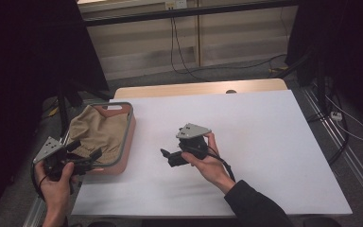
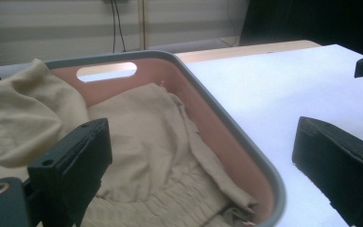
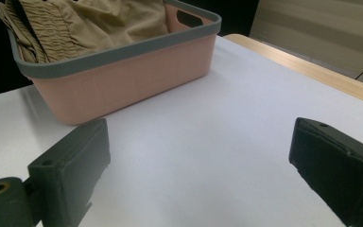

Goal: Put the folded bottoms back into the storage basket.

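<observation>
1 tan cloth (image 1: pixel 101 130) in 1 pink basket (image 1: pixel 128 137) (2 grippers (image 1: pixel 82 152) (image 1: pixel 169 156) w/ jaws apart)

A lab recording booth.
Beyond the hand-held gripper (image 1: pixel 170 156): white worktop (image 1: pixel 264 142), black curtains (image 1: pixel 33 47), trailing cables (image 1: pixel 179 47), metal framing (image 1: pixel 189 12).

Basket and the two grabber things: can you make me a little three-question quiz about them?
1. True or false: the tan cloth lies inside the pink basket.
2. Which gripper hovers at the basket: A left gripper, B right gripper?
3. Fill in: the white table under the right gripper is ____.

Key: 1 true; 2 A; 3 bare.
</observation>
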Available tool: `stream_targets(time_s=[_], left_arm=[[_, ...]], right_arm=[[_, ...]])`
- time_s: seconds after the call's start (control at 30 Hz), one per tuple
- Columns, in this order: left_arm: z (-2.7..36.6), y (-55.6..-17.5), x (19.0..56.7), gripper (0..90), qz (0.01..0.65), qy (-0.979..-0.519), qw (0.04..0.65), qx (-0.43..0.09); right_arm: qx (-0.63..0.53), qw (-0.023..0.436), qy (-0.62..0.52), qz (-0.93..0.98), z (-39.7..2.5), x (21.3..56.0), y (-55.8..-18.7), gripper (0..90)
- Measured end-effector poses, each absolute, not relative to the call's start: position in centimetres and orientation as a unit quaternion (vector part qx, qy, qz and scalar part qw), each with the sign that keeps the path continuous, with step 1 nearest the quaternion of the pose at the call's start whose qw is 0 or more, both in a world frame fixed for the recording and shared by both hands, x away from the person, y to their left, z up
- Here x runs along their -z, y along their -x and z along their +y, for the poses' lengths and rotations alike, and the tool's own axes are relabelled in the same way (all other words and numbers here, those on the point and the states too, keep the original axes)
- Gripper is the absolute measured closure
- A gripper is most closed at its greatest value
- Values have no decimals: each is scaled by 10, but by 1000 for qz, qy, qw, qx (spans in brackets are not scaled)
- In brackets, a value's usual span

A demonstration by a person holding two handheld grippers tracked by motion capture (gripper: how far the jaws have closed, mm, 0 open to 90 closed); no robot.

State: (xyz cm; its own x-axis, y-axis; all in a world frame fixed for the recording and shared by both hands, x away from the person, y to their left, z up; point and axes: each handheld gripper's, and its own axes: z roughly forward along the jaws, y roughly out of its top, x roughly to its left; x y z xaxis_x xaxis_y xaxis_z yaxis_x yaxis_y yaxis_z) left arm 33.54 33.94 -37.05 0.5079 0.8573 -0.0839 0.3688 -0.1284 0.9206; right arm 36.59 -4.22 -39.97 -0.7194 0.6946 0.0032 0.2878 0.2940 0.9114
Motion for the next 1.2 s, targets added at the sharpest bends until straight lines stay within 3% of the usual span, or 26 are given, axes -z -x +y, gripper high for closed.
stream_targets(time_s=[0.43,1.2], left_arm=[[301,-317,376,58,399,-721,520,-224],[228,-324,389,55,344,-768,501,-204]], right_arm=[[-507,210,-315,774,-64,406,-348,53],[-491,238,-332,769,-107,415,-332,38]])
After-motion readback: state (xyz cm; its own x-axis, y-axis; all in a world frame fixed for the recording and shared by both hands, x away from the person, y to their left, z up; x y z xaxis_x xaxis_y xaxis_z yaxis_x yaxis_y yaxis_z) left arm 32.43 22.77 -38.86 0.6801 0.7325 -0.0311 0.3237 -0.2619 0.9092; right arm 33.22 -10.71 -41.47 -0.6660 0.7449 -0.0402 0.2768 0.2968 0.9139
